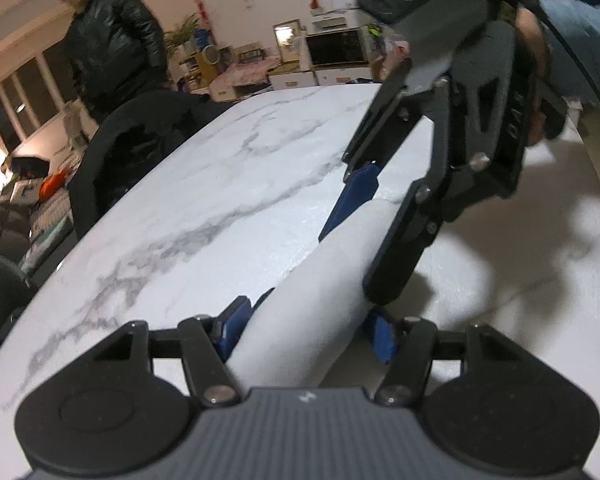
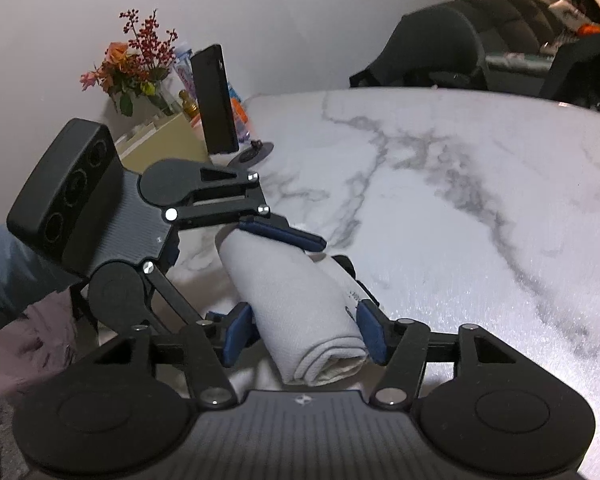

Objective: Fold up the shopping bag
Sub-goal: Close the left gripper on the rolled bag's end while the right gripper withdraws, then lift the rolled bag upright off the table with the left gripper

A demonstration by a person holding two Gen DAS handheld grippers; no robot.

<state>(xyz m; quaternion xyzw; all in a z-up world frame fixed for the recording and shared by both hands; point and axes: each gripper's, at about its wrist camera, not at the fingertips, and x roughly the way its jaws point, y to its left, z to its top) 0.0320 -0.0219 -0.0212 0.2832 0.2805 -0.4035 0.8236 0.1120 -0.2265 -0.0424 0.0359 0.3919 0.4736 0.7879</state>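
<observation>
Okay, nearest to me in the right wrist view, my right gripper (image 2: pixel 306 334) is closed partway onto the rolled-up white fabric shopping bag (image 2: pixel 300 308); blue pads (image 2: pixel 240 330) press both sides of the roll's near end. Bag is rolled into a tight tube, spiral end facing the camera, lying on the white grey-veined marble table (image 2: pixel 440 208). My left gripper (image 2: pixel 300 252) pinches the roll's far end, jaws narrowed on it, blue fingers above and below the fabric.

In the left wrist view it's the same from the other end: left gripper (image 1: pixel 306 330) has the bag (image 1: pixel 320 280) between its blue pads, right gripper (image 1: pixel 346 248) clamps further along.

Further back on the table: a black upright phone on a stand (image 2: pixel 216 100), then a vase of orange and red flowers (image 2: pixel 136 64). Beyond the table edge sits a dark chair with a black jacket (image 1: pixel 140 140), and a person in a black jacket (image 1: pixel 112 48) stands behind it.
</observation>
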